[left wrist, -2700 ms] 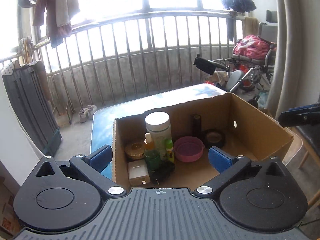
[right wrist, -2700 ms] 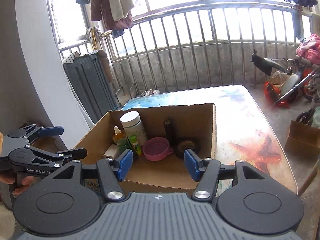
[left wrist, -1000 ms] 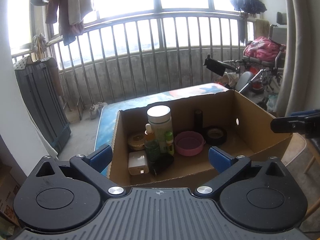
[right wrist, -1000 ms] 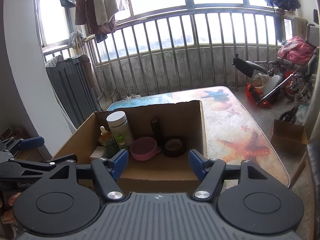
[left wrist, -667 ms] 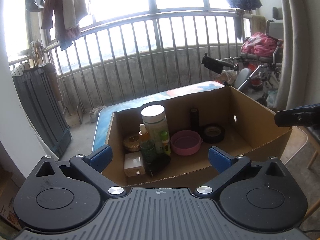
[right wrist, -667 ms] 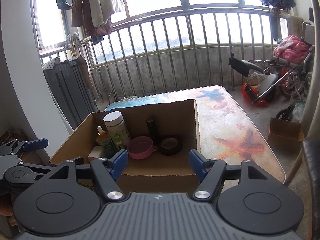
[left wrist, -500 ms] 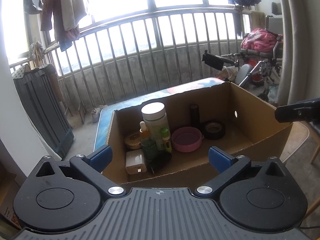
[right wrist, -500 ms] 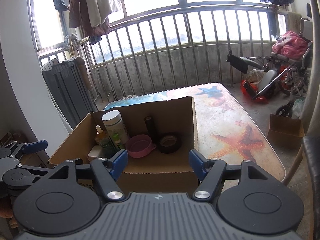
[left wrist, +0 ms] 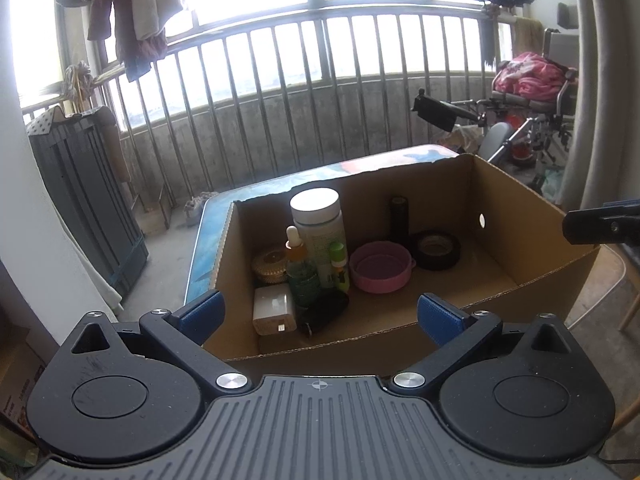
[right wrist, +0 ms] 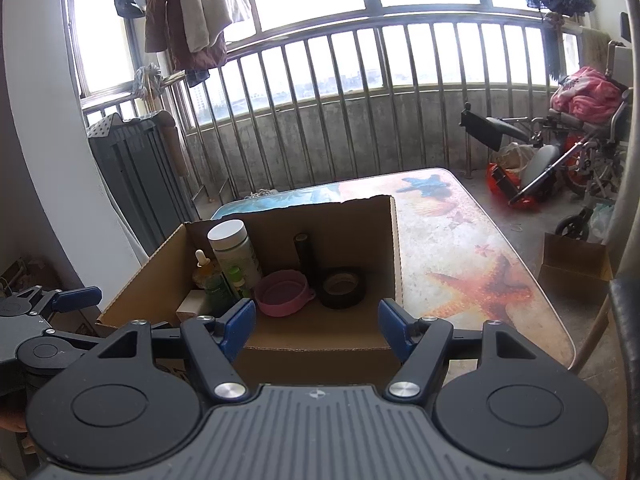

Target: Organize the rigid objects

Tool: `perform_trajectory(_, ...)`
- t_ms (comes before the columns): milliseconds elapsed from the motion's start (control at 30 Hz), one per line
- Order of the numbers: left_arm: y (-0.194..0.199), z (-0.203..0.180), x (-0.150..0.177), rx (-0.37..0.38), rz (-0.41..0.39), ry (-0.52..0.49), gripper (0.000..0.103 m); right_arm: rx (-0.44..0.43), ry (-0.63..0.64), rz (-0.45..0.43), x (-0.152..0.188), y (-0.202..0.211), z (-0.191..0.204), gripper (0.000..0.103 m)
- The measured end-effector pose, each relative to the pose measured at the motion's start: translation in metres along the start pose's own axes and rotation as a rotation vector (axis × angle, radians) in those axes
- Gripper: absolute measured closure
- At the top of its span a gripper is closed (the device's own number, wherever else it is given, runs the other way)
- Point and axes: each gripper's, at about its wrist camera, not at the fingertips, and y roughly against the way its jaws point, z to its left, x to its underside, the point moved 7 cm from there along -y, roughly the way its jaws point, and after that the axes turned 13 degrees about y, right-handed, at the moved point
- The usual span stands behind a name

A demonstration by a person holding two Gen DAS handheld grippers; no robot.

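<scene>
box: cardboard box [left wrist: 520,248] on the table [right wrist: 460,240], bottles, bowl, tape inside
left gripper [left wrist: 318,316]: spread, empty
right gripper [right wrist: 316,324]: spread, empty
white-capped bottle [left wrist: 318,228]: probably light, stiff, slick – grab mid-body
pink bowl [left wrist: 380,266]: likely light – pinch rim

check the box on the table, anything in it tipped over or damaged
The cardboard box has a ragged, torn top edge on its far wall. Inside, a dark item lies on its side by the white block; the bottles stand upright.
</scene>
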Motion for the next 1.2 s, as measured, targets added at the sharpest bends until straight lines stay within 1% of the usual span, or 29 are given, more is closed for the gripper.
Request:
perform_trajectory(300, 0.0015, -0.0012, -0.0022, -0.006, -0.004, -0.01, 0.0, -0.017, -0.011, -0.005, -0.0001, -0.0038, 0.0024, 0.032)
perform_trajectory(600, 0.0028, -0.0053, -0.0023, 0.003, -0.007, -0.009, 0.0, -0.018, -0.024, -0.002, 0.0032, -0.0016, -0.0011, 0.032)
perform_trajectory(1200, 0.0027, -0.0052, -0.0011, 0.006, 0.004, -0.002, 0.0, -0.025, -0.016, 0.011, 0.006, -0.0037, 0.0038, 0.032)
